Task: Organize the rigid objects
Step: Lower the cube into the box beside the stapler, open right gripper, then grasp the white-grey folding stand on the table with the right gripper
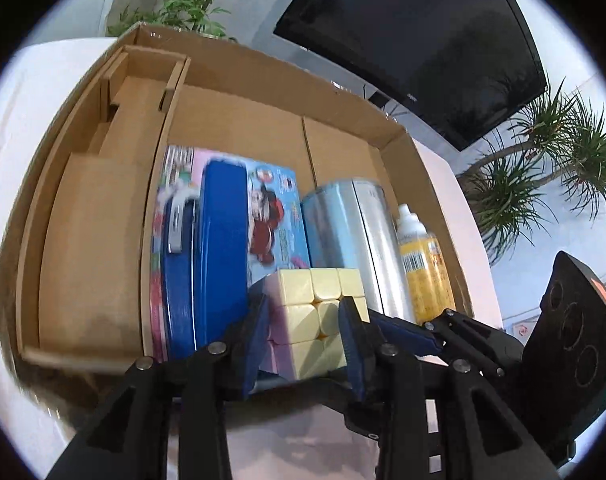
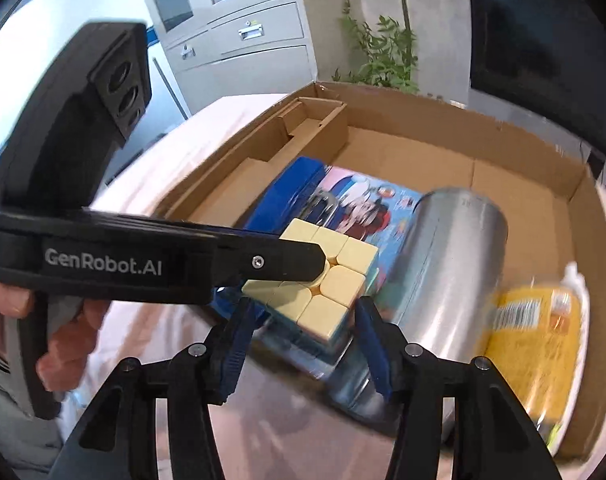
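A pale yellow puzzle cube (image 1: 321, 314) sits between the fingers of my left gripper (image 1: 305, 322), which is shut on it at the near edge of the cardboard box (image 1: 231, 80). In the right wrist view the cube (image 2: 327, 284) is held by the left gripper's black finger (image 2: 287, 262) above the box. My right gripper (image 2: 303, 330) is open and empty, just in front of the cube. Inside the box lie a blue case (image 1: 219, 256), a colourful picture box (image 1: 279, 216), a silver can (image 1: 355, 232) and a yellow bottle (image 1: 423, 264).
A cardboard insert (image 1: 99, 216) fills the box's left compartment. The box stands on a white table (image 1: 7, 128). A dark screen (image 1: 423, 40) and potted plants (image 1: 543, 168) are behind. A grey cabinet (image 2: 231, 20) shows in the right wrist view.
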Demonstrator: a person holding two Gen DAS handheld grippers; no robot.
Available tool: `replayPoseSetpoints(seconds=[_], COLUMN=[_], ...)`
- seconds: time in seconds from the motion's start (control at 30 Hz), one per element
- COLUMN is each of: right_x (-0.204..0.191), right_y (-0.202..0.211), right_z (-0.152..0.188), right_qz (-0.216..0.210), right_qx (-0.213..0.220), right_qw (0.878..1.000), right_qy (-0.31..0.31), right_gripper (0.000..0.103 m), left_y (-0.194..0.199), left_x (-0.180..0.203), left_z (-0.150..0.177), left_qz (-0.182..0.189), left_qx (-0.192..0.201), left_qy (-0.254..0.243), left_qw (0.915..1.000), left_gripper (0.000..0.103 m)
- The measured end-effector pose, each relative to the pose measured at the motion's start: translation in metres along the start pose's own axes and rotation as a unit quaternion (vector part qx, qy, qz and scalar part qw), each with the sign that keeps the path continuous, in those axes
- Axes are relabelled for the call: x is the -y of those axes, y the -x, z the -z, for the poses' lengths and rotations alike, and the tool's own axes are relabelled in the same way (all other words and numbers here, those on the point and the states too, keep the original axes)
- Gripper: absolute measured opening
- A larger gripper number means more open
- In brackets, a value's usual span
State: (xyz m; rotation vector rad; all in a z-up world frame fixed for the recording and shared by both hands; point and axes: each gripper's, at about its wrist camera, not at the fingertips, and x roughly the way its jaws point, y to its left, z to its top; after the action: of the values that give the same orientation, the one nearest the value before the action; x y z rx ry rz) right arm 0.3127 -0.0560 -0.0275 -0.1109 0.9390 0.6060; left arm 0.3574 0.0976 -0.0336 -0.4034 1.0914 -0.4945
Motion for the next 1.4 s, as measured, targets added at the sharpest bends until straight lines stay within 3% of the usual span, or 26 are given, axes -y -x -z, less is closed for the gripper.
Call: replayPoseSetpoints(seconds=[0.17, 0.23, 0.27, 0.3, 0.33, 0.37, 0.4, 0.43, 0.53, 0.6, 0.7, 0.77, 0.87, 1.0, 1.07, 1.17, 1.23, 1.3, 1.4], right_x=[-0.014, -0.015, -0.016, -0.018, -0.02, -0.021, -0.023, -0.024, -0.038, -0.054, -0.08, -0.101, -0.119, -0.13, -0.135, -0.133, -0.136, -0.137, -0.138], right_y=[0.008, 0.013, 0.019, 0.033, 0.045, 0.059, 0.077, 0.084, 0.076, 0.057, 0.041, 0.036, 0.029, 0.028, 0.035, 0.05, 0.056, 0.06, 0.063], right_z=[0.015, 0.017, 0.019, 0.023, 0.027, 0.034, 0.047, 0.056, 0.099, 0.13, 0.161, 0.176, 0.187, 0.201, 0.205, 0.215, 0.223, 0.235, 0.25], right_qz=[-0.006, -0.005, 0.001, 0.018, 0.028, 0.036, 0.038, 0.034, 0.002, -0.023, -0.064, -0.069, -0.062, -0.035, -0.03, -0.025, -0.027, -0.033, -0.034], right_qx=[-0.012, -0.002, 0.007, 0.034, 0.059, 0.088, 0.125, 0.133, 0.085, 0.03, -0.008, -0.019, -0.036, -0.051, -0.039, -0.025, -0.023, -0.025, -0.033], right_qw=[1.0, 1.0, 1.0, 0.999, 0.998, 0.995, 0.991, 0.99, 0.996, 0.999, 0.998, 0.997, 0.997, 0.997, 0.998, 0.999, 0.999, 0.999, 0.999], right_qy=[-0.007, -0.015, -0.017, -0.018, -0.017, -0.019, -0.025, -0.03, -0.027, -0.02, -0.024, -0.014, -0.028, -0.04, -0.039, -0.035, -0.028, -0.018, 0.001], right_gripper=[0.054, 0.057, 0.068, 0.086, 0.094, 0.102, 0.103, 0.103, 0.103, 0.102, 0.101, 0.101, 0.099, 0.095, 0.095, 0.095, 0.095, 0.095, 0.095], left_y=[0.005, 0.012, 0.02, 0.034, 0.046, 0.065, 0.08, 0.098, 0.126, 0.135, 0.155, 0.174, 0.209, 0.237, 0.233, 0.196, 0.161, 0.135, 0.102], left_x=[0.006, 0.011, 0.014, 0.019, 0.022, 0.027, 0.03, 0.031, 0.024, 0.012, -0.009, -0.008, 0.014, 0.046, 0.055, 0.053, 0.046, 0.04, 0.028], left_z=[0.015, 0.019, 0.022, 0.027, 0.032, 0.042, 0.052, 0.065, 0.098, 0.121, 0.155, 0.174, 0.195, 0.205, 0.215, 0.235, 0.251, 0.266, 0.279], left_qz=[-0.006, -0.025, -0.039, -0.053, -0.062, -0.073, -0.081, -0.094, -0.137, -0.159, -0.17, -0.177, -0.2, -0.274, -0.261, -0.187, -0.109, -0.047, 0.002], left_qx=[-0.011, 0.001, 0.015, 0.038, 0.056, 0.08, 0.101, 0.125, 0.141, 0.125, 0.113, 0.128, 0.155, 0.166, 0.158, 0.116, 0.084, 0.066, 0.053], left_qy=[-0.002, -0.021, -0.034, -0.052, -0.066, -0.083, -0.095, -0.105, -0.12, -0.109, -0.057, -0.05, -0.069, -0.116, -0.129, -0.119, -0.102, -0.086, -0.058], left_qw=[0.9999, 0.9994, 0.9986, 0.9965, 0.9942, 0.9906, 0.987, 0.9821, 0.973, 0.9734, 0.9772, 0.9747, 0.9649, 0.9402, 0.9436, 0.9683, 0.9852, 0.993, 0.9969], left_gripper=[0.037, 0.037, 0.04, 0.042, 0.052, 0.07, 0.081, 0.091, 0.091, 0.091, 0.091, 0.091, 0.091, 0.091, 0.091, 0.091, 0.088, 0.086, 0.084])
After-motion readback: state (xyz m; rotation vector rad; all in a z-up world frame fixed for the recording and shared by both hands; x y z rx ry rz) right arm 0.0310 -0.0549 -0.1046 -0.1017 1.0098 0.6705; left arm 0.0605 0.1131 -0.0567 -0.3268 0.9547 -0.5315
